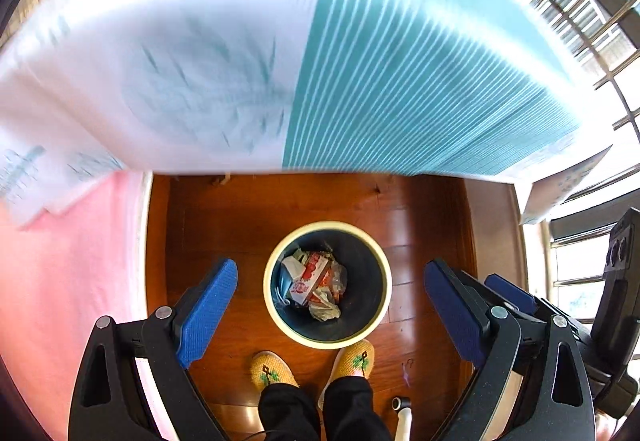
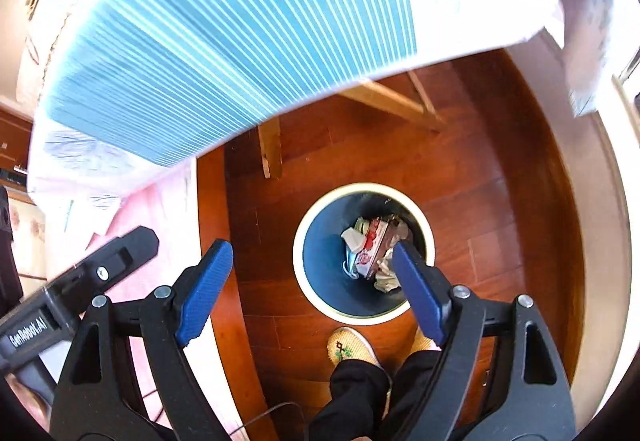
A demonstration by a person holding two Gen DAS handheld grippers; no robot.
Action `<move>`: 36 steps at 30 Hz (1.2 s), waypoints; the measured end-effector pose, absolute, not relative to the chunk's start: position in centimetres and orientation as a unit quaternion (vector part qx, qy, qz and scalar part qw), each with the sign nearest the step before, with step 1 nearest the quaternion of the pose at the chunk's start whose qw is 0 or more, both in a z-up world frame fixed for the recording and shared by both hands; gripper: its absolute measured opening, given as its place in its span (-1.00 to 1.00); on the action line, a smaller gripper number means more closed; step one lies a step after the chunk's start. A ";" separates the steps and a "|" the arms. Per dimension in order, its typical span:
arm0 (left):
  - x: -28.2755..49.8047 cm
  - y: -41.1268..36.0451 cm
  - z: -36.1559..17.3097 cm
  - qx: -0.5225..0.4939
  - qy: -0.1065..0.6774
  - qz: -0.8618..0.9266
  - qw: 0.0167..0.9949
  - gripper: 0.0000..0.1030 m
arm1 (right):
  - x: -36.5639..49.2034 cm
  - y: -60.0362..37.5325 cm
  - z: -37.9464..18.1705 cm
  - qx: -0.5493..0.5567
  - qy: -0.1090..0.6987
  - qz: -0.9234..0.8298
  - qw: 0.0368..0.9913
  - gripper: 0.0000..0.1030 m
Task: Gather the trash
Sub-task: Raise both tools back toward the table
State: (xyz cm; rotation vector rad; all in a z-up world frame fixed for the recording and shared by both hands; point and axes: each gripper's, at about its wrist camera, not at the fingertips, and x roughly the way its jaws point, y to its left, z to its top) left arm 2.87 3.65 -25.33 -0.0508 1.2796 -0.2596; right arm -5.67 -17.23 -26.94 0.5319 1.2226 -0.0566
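Trash (image 1: 314, 283) is sitting in the bin (image 1: 276, 305) on the floor — both grippers, left (image 1: 330, 309) and right (image 2: 310, 289), are hanging wide open, empty; reaching blindly risks snagging the tablecloth (image 1: 420, 61).

The striped teal-and-white cloth (image 1: 400, 61) is motion-blurred and cut off by the frame edge. Crumpled wrappers in the round cream-rimmed bin (image 1: 276, 261) are too small to identify.
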 end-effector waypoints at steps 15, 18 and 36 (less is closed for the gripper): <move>1.5 5.1 -1.4 0.000 0.476 -0.165 0.864 0.86 | -6.8 -15.3 -3.2 0.164 0.452 -0.038 0.876 0.56; 1.8 5.4 3.2 0.004 0.442 -0.177 0.879 0.86 | -6.2 -14.8 2.2 0.138 0.407 -0.036 0.902 0.56; 12.1 4.5 12.2 -0.017 0.411 -0.171 0.895 0.86 | 4.4 -15.6 12.9 0.098 0.353 -0.074 0.928 0.55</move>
